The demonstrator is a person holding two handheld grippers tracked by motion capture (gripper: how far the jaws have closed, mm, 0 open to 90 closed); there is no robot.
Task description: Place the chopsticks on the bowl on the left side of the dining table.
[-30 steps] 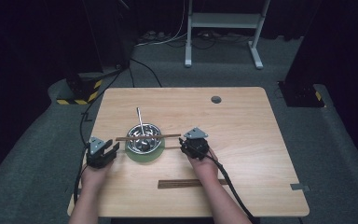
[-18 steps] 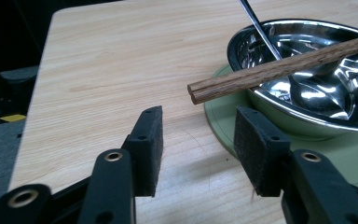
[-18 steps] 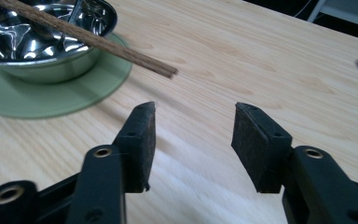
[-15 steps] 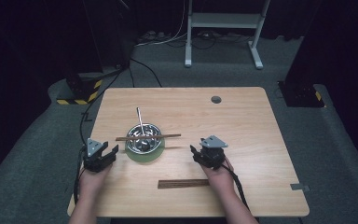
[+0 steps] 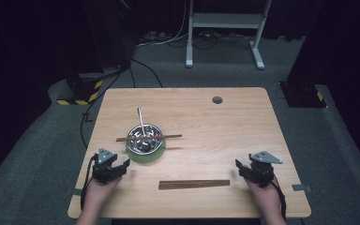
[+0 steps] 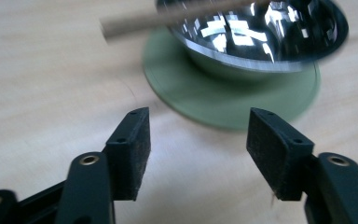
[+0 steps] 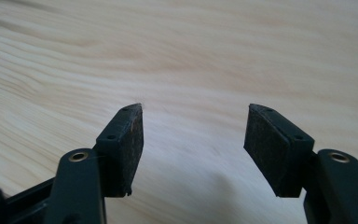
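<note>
Looking at it, the flat wooden strip (image 5: 194, 184) lies lengthwise between both empty grippers. The right gripper (image 5: 252, 172), jaws just opened partway, sits just off its near end; the left gripper (image 5: 117, 167), also just opened, is farther, beside the bowl (image 5: 144, 139).

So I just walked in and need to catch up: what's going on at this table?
A person holds a gripper in each hand. The left gripper sits by the steel bowl on its green plate; a chopstick lies across the bowl. The right gripper is off to the right. Both have just been opening, nothing between their jaws.
</note>
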